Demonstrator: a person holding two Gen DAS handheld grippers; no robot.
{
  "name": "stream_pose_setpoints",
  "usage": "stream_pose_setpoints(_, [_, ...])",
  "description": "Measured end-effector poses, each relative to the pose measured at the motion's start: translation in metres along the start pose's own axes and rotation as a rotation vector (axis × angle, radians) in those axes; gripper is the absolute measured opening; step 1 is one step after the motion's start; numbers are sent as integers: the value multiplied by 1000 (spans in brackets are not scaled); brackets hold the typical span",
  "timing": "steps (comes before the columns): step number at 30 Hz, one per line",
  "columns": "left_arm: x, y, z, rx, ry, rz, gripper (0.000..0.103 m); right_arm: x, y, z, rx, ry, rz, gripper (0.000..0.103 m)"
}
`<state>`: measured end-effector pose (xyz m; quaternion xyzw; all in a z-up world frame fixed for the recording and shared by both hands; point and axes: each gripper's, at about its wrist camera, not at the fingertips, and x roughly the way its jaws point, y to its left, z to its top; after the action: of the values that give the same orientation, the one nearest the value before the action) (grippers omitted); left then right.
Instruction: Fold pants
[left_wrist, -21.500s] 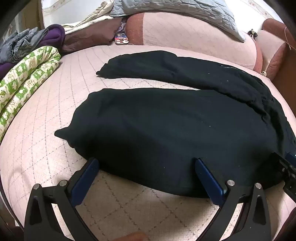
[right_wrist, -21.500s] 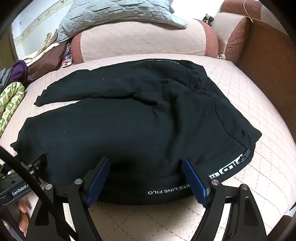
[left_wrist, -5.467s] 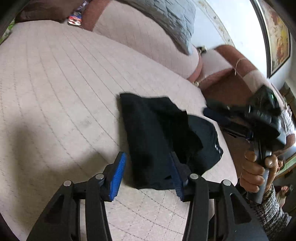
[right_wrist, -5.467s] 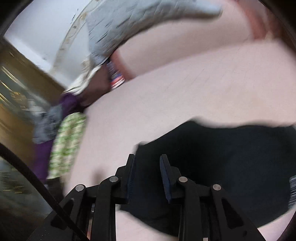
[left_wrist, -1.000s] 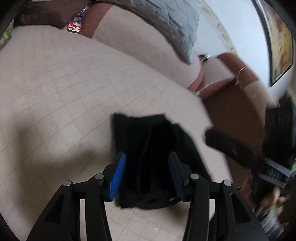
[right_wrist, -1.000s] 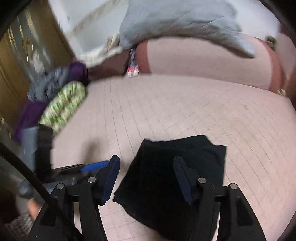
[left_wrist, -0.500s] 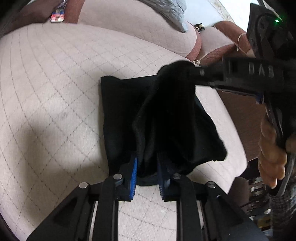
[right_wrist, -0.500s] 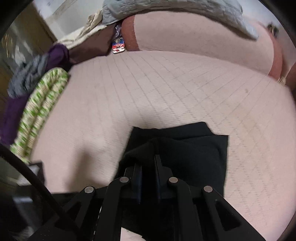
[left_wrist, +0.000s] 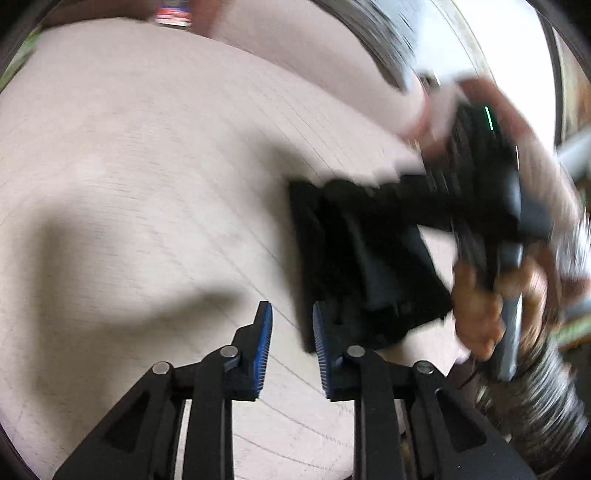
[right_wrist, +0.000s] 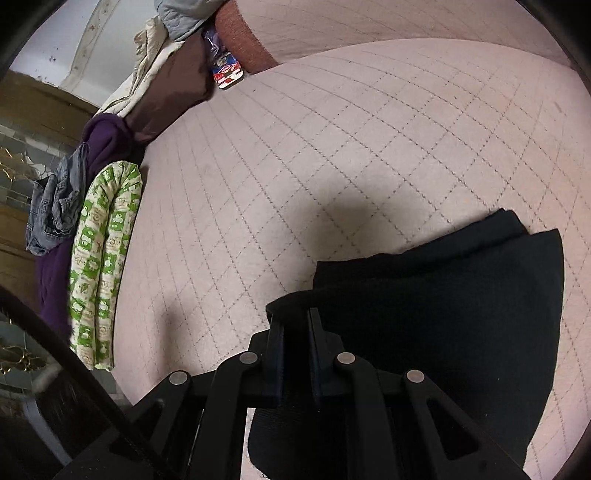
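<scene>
The black pants (right_wrist: 443, 314) lie folded into a small stack on the pink quilted bed (right_wrist: 295, 147). My right gripper (right_wrist: 294, 321) is shut on the stack's left edge, with black cloth pinched between its pads. In the blurred left wrist view the pants (left_wrist: 369, 266) sit to the right, partly behind the right finger. My left gripper (left_wrist: 291, 310) has a narrow gap and its jaws are opening. Only bed cover shows between the blue pads (left_wrist: 264, 332). A person's hand (left_wrist: 476, 306) grips the other tool's handle at the pants' far side.
Along the bed's left edge lie a green-and-white patterned roll (right_wrist: 107, 258), purple cloth (right_wrist: 107, 140) and crumpled denim (right_wrist: 55, 206). Brown cloth (right_wrist: 173, 85) and a small colourful pack (right_wrist: 227, 75) rest by the pink bolster (right_wrist: 332, 22) at the back.
My left gripper has let go of the pants' near edge and shifted left of them. My right gripper stays shut on the fold and has sunk toward the bed.
</scene>
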<state>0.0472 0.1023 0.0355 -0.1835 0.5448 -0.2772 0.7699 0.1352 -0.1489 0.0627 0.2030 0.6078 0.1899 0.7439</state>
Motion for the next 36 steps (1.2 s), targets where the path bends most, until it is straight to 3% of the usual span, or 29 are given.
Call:
stream_pose_setpoints(3, [-15,19,6,-101,-89,-41,25,10,-11,-2,50,16,33,22])
stream_pose_setpoints(7, [-18,18,3,-118,-134,-47,27,19,-24,-5,112,43,141,32])
stream_pose_setpoints(10, [-18,8,3,-119,-180,-50,28,-7,-35,-4,182,-20,308,40])
stream_pose_setpoints(14, [-22,0,-4,-125,-238,-43,32,-61,-48,-14,165,-150,390,46])
stream_pose_setpoints(16, [-24,-21,-2,-99,-244,-30,33,-94,-65,-29,165,-233,347,46])
stream_pose_setpoints(20, [-2,-72,9,4,-212,-38,53,-129,-96,-65,156,-334,183,45])
stream_pose_setpoints(22, [22,-97,15,76,-179,-13,61,-134,-106,-85,156,-352,173,37])
stream_pose_setpoints(24, [48,-108,22,109,-135,43,61,-135,-109,-100,139,-348,188,33])
stream_pose_setpoints(26, [76,-103,28,89,-86,125,61,-127,-114,-111,125,-320,212,33])
stream_pose_setpoints(28, [100,-85,31,26,-39,179,61,-114,-120,-121,115,-283,146,28])
stream_pose_setpoints(32, [104,-74,31,-8,-44,146,68,-89,-132,-132,78,-264,9,27])
stream_pose_setpoints(34, [103,-78,32,7,-35,160,68,-94,-133,-135,67,-299,18,28])
stream_pose_setpoints(36, [96,-77,34,-9,-33,128,68,-110,-128,-139,37,-348,25,29])
